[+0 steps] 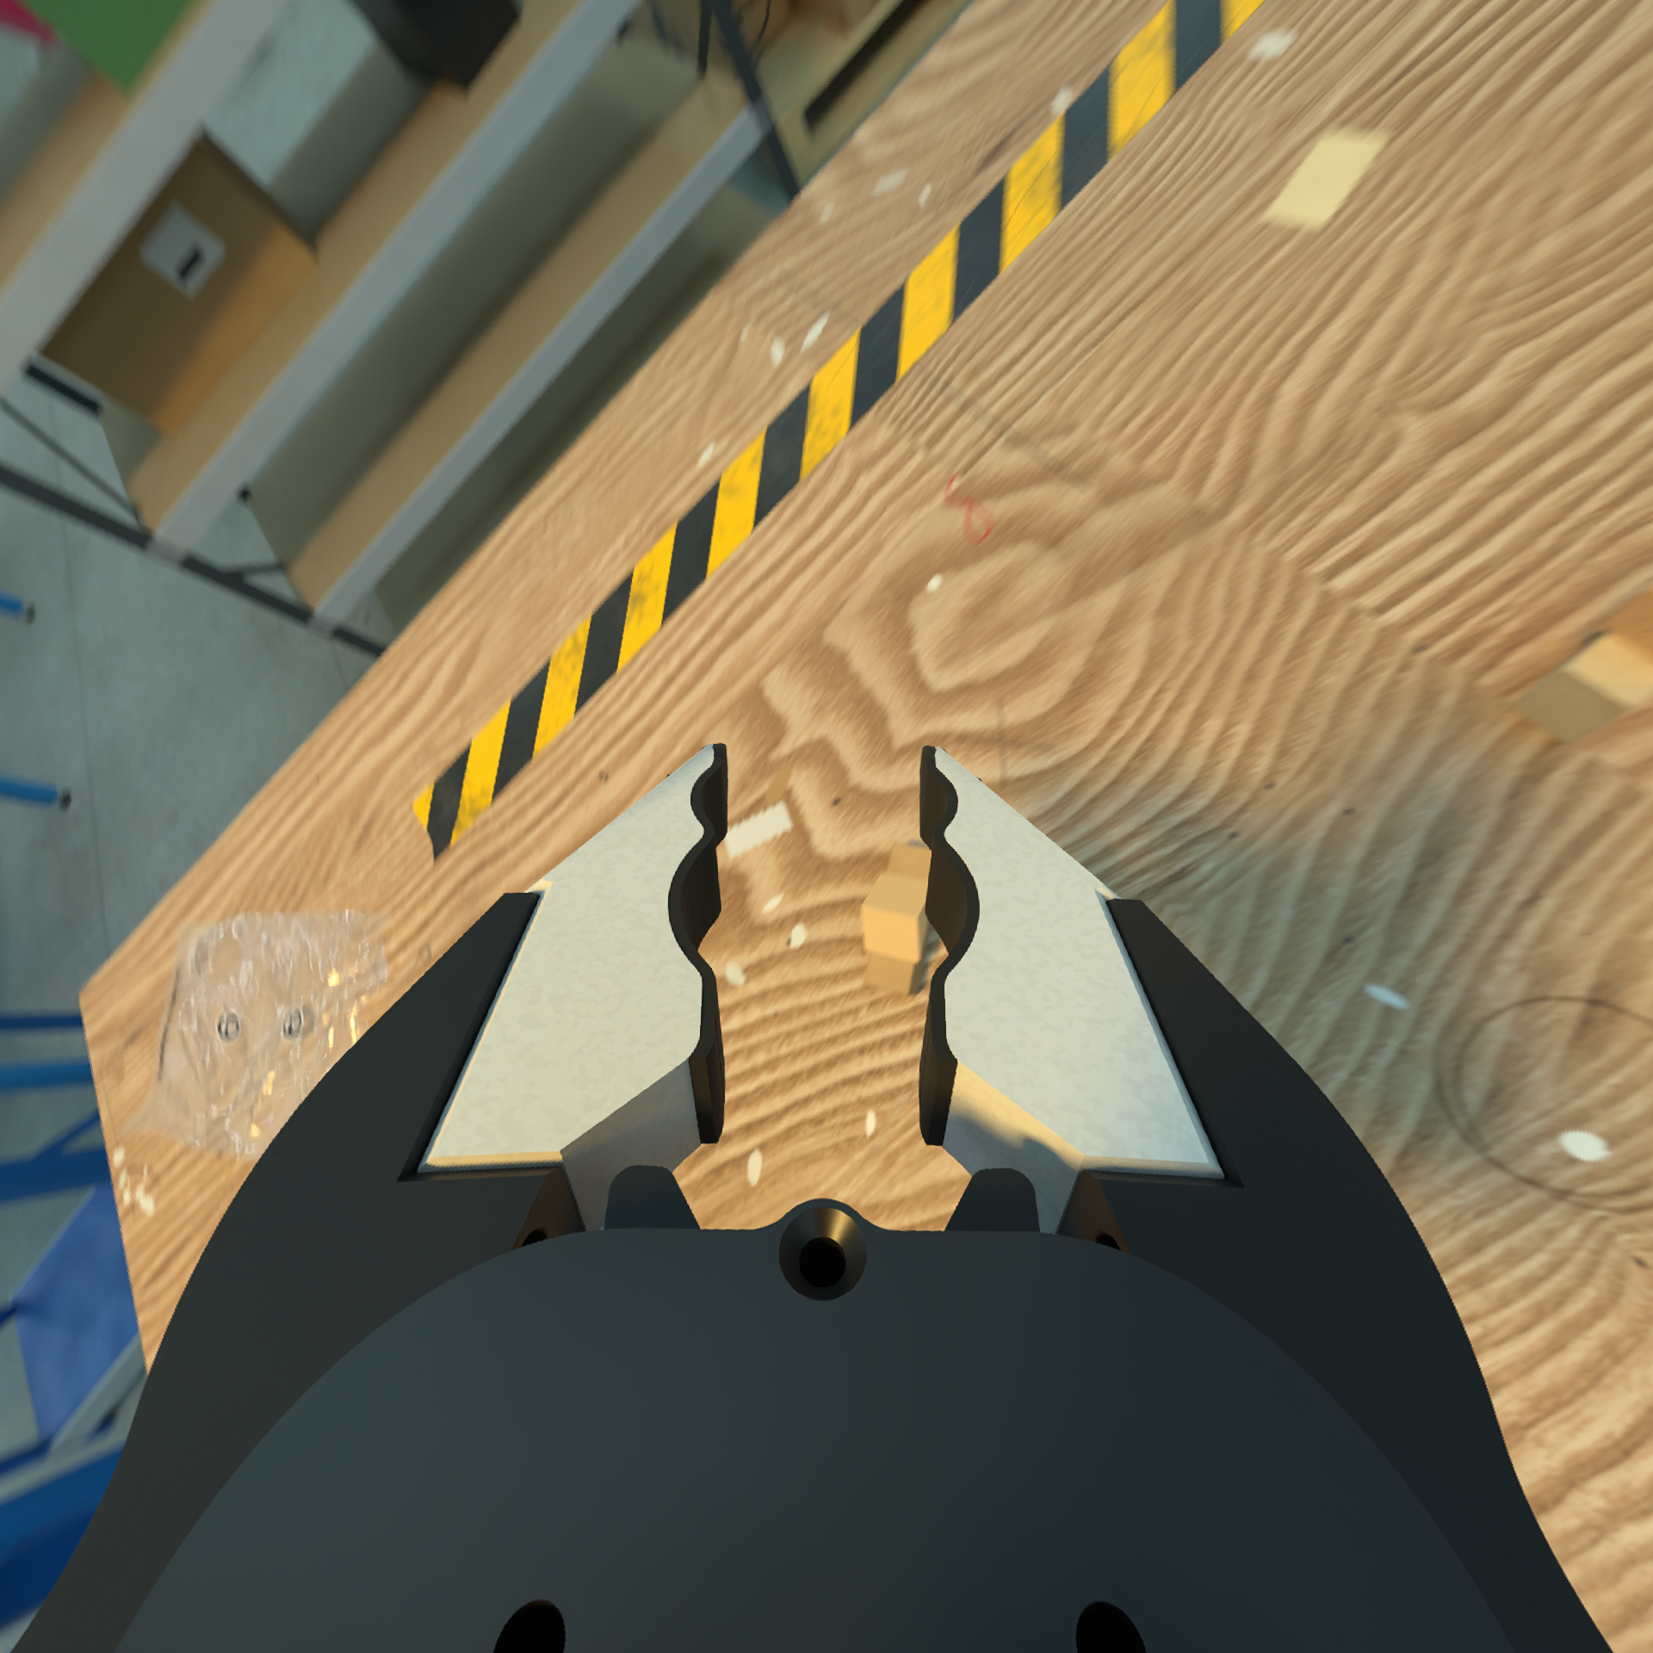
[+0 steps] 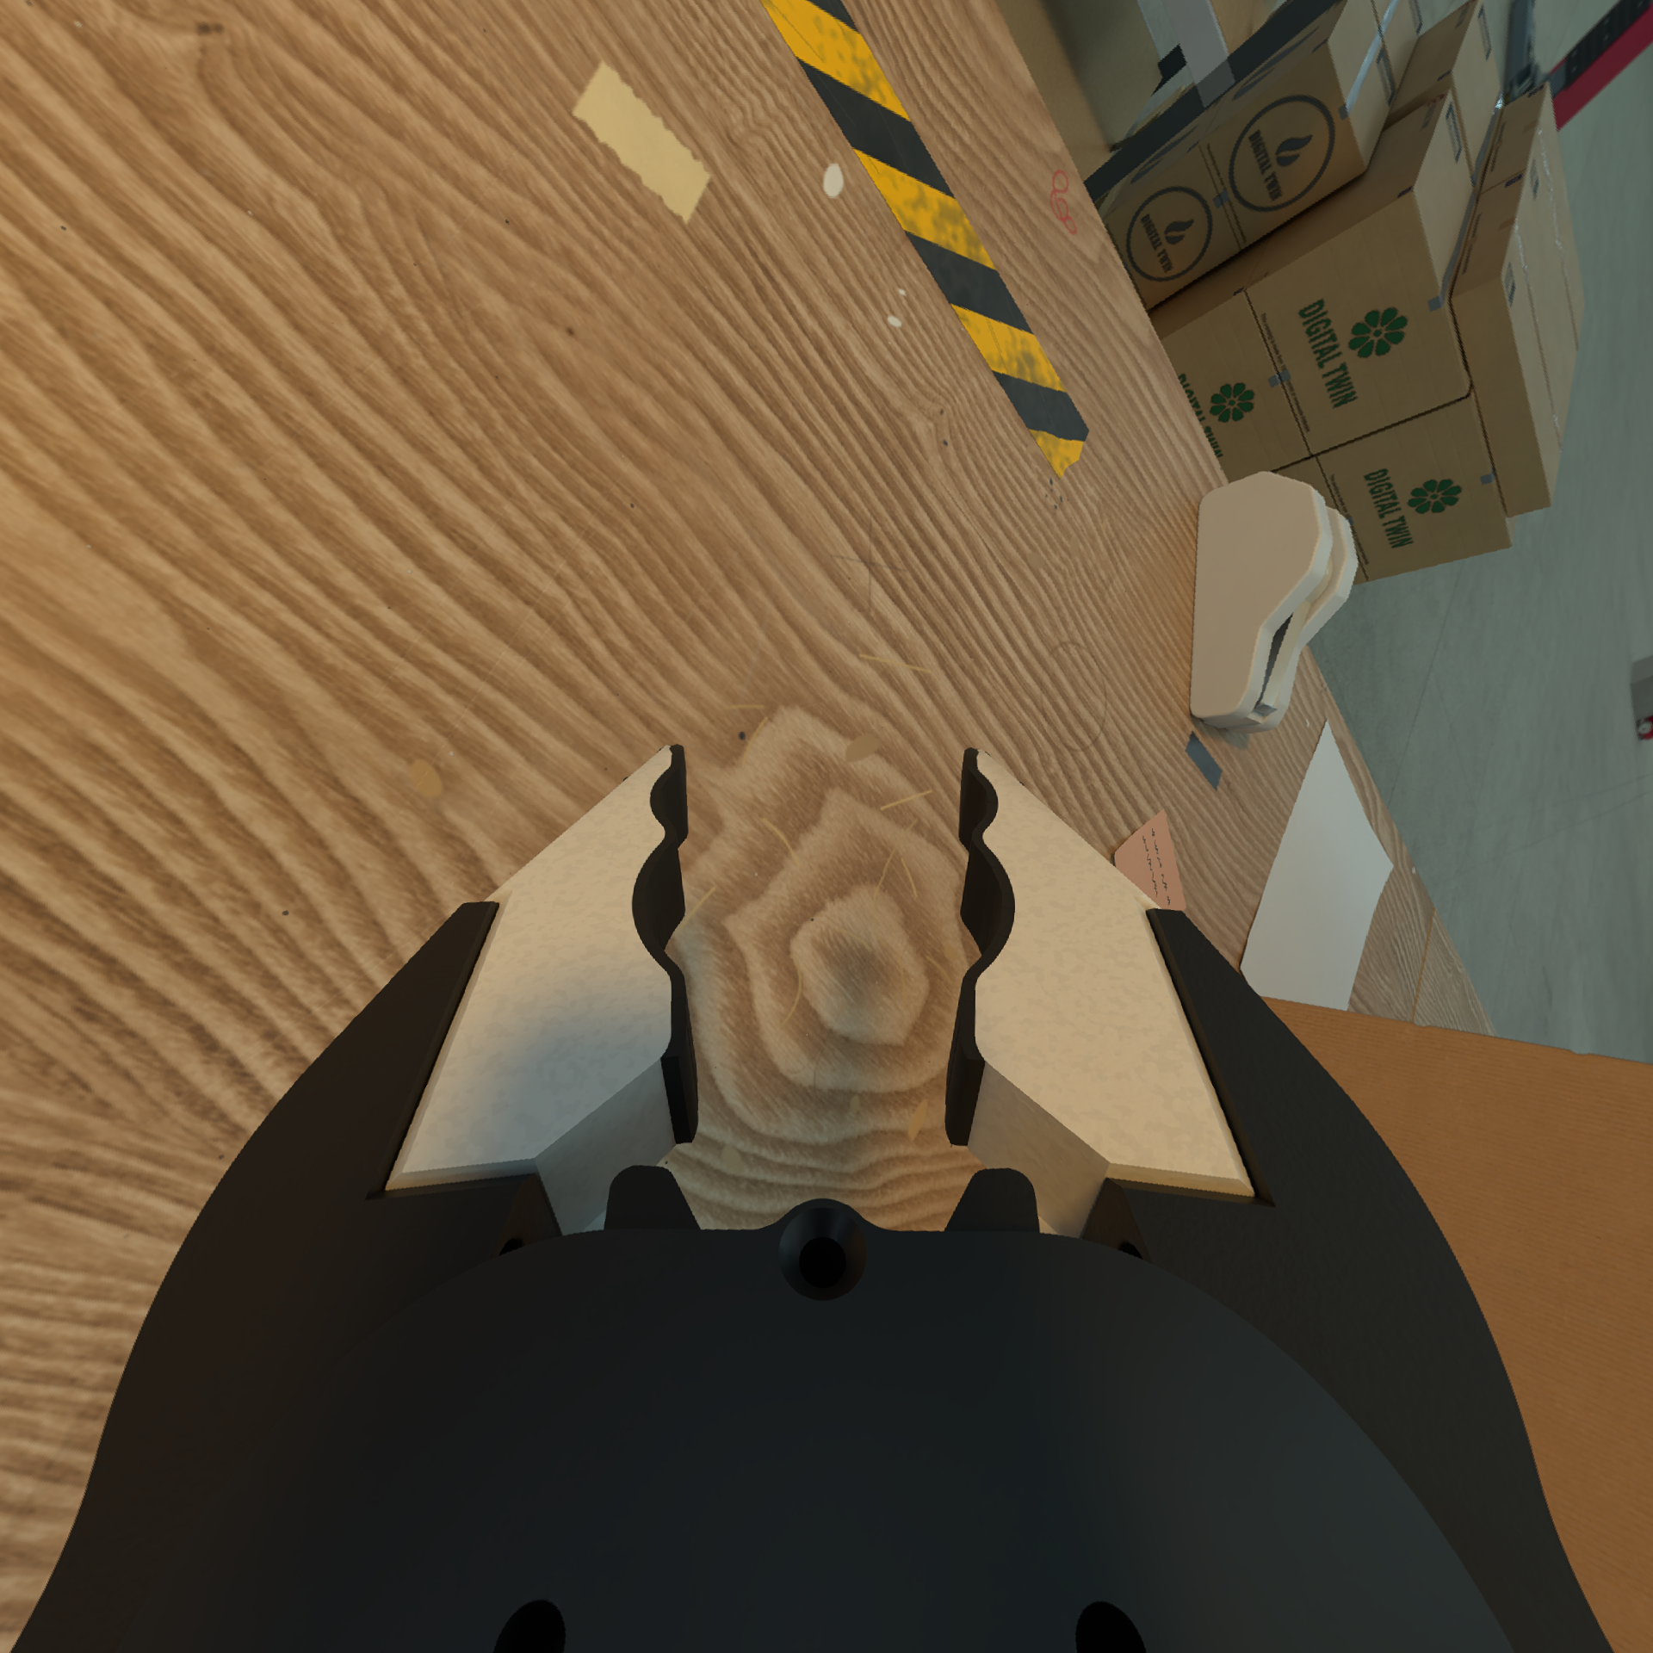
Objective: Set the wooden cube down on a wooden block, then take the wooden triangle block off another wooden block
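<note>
Wood-grain tabletop [image 1: 1207, 501] fills most of both wrist views, crossed by a yellow-and-black striped strip of tape [image 1: 805, 420]. The left gripper [image 1: 823, 760] hangs above it with its pale, dark-edged fingers [image 1: 581, 984] parted to a middling gap and nothing between them. Beyond the gap, close against the inner edge of the right-hand finger, stands a small stack of light wooden blocks [image 1: 894, 930]; it is partly hidden by that finger, so the shapes of its pieces cannot be told. Another light wooden block [image 1: 1601, 680] lies far off at the right edge of the same view, cut by the frame. A crumpled clear plastic bag [image 1: 268, 1020] rests near the table's corner on the left, and a pale rectangular scrap of tape [image 1: 1324, 174] sits farther up the surface. Brown cardboard boxes on grey shelving [image 1: 179, 286] stand past the table edge.

The right gripper [image 2: 823, 760] is likewise spread, its jaws empty, above a ringed knot in the tabletop [image 2: 268, 447]. None of the wooden blocks shows in this view. A beige handheld tape dispenser [image 2: 1261, 590] lies near the table edge to the right, with a white sheet of paper [image 2: 1315, 894] and a small pink note [image 2: 1154, 859] nearer the gripper. Printed cardboard cartons [image 2: 1360, 358] are stacked on the floor beyond.
</note>
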Controlling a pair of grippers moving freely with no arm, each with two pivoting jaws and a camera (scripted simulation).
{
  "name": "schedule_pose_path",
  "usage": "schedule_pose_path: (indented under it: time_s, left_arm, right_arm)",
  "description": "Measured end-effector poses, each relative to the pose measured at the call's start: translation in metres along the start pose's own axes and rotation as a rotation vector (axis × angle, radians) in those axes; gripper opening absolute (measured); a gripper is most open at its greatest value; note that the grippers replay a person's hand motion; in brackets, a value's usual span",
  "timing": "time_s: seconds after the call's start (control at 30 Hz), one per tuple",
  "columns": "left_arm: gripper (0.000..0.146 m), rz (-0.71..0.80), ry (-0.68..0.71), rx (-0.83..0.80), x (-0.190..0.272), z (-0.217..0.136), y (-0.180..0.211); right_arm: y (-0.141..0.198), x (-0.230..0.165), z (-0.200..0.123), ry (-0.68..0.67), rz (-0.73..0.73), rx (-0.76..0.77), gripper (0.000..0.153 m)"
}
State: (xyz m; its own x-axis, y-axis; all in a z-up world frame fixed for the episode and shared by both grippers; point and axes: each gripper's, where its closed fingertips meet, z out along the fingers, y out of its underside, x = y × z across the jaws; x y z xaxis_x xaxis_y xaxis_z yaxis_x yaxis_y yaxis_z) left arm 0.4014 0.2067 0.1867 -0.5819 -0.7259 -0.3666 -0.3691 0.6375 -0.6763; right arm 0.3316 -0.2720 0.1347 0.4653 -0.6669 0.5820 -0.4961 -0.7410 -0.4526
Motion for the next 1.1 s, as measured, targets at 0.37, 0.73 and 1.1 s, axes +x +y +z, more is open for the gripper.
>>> schedule_pose_path:
  time_s: [0.37,0.73,1.1]
  left_arm:
    - [0.048,0.095,0.241,-0.141,0.000,0.041,0.085]
    - [0.050,0.013,0.352,-0.356,0.022,0.072,0.119]
    - [0.048,0.046,0.353,-0.459,0.032,0.092,0.134]
  right_arm:
    - [-0.004,-0.007,0.001,-0.010,-0.024,-0.009,0.062]
    - [-0.012,-0.010,-0.007,0.013,-0.045,-0.008,0.062]
    - [-0.008,-0.007,-0.008,0.018,-0.035,-0.014,0.062]
